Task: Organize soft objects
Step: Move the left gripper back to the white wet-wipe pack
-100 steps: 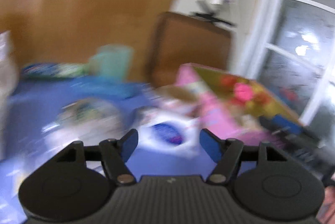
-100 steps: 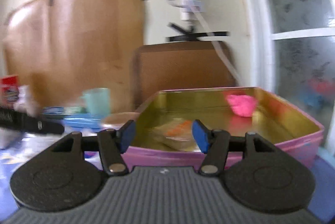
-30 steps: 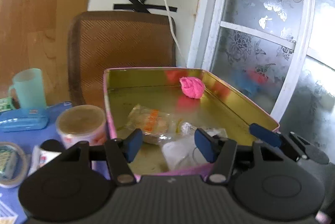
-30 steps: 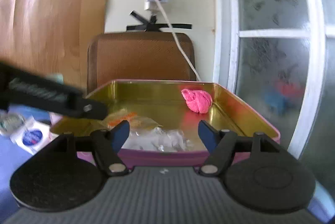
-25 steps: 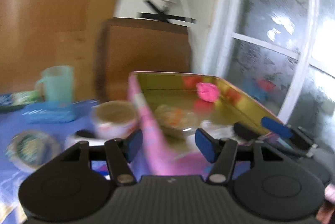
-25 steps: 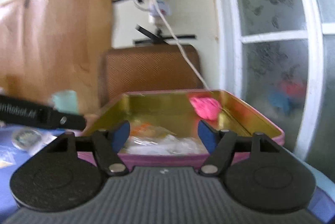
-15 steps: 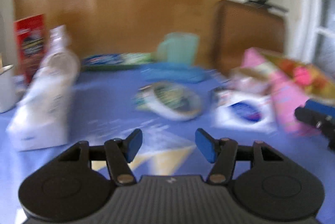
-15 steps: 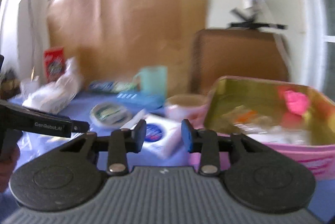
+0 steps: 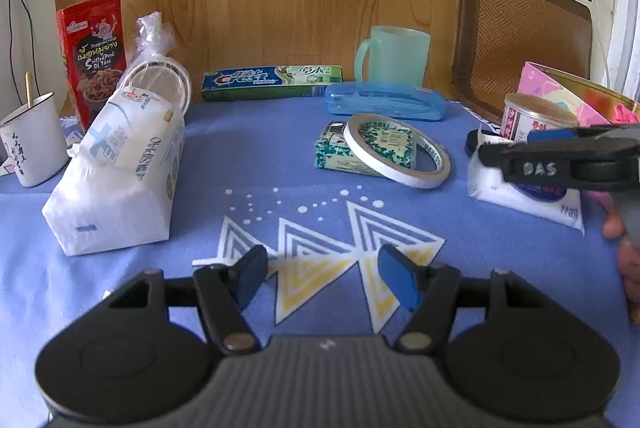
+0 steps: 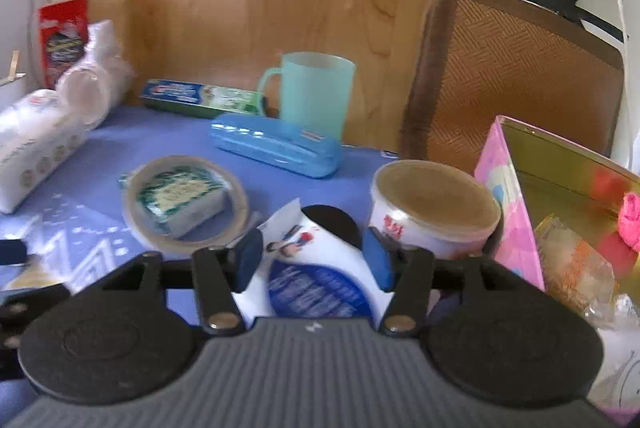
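Fingers of your right gripper point(image 10: 312, 260) have just been opening and now straddle, without pinching, the soft white tissue pack point(image 10: 316, 284) near the pink tin point(image 10: 508, 195); squeeze its light, squashy middle gently, while your left gripper point(image 9: 320, 274) waits open, empty.

One green mug point(image 9: 394, 55), one toothpaste box point(image 9: 272, 82), one blue case point(image 9: 384, 103), one tape roll point(image 9: 396, 155), two white tissue packs point(image 9: 116, 179) point(image 10: 320, 280), one pink tin point(image 10: 506, 195).

A home is indicated by a cloth-covered table point(image 9: 248, 147) crowded with a toothpaste box point(image 9: 272, 82), mug point(image 9: 394, 55) and tissue pack point(image 9: 120, 179).
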A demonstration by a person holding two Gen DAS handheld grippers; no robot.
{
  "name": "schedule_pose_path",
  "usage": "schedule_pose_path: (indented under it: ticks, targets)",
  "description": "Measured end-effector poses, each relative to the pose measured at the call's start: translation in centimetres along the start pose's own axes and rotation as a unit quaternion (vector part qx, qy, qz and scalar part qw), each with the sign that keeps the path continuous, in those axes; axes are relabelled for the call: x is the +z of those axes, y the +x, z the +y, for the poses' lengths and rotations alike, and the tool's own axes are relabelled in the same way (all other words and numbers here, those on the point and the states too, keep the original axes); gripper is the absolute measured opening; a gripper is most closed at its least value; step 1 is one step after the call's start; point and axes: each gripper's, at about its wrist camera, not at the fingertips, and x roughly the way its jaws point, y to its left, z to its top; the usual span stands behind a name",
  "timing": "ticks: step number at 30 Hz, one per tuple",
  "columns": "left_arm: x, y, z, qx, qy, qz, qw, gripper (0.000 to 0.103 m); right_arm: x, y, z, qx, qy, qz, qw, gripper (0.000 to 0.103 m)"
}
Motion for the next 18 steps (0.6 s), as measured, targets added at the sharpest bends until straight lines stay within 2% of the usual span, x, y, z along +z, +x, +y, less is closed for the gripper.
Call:
schedule_pose_path:
  ticks: [4, 7, 10, 13, 16, 18]
  targets:
    - [0.0, 0.1, 0.1, 0.002, -0.001, 0.001, 1.0000, 0.065, -0.9, -1.0, -0.9, 0.029, 0.037, -0.002, 0.999, 0.067]
    - [0.0, 0.2, 0.2, 0.004, -0.002, 0.001, 1.0000, 0.066, -2.1, -2.9, -0.7, 0.047, 0.038, -0.003, 0.998, 0.067]
    - [0.0, 0.2, 0.3, 0.007, -0.004, 0.002, 1.0000, 0.069, -3.6, -5.5, -0.4, 0.094, 0.045, -0.001, 0.995, 0.066]
    - [0.0, 0.2, 0.3, 0.009, -0.005, 0.003, 0.9999, 0.070, -5.2, -8.3, -0.6, 0.121, 0.056, -0.023, 0.991, 0.067]
    - [0.0, 0.3, 0.3, 0.015, -0.005, 0.004, 0.9999, 0.074, -6.1, -10.3, -1.2, 0.134, 0.070, -0.062, 0.986, 0.079]
    - [0.1, 0.3, 0.3, 0.020, -0.006, 0.006, 0.9998, 0.077, -6.2, -11.0, -1.3, 0.137, 0.075, -0.078, 0.985, 0.081]
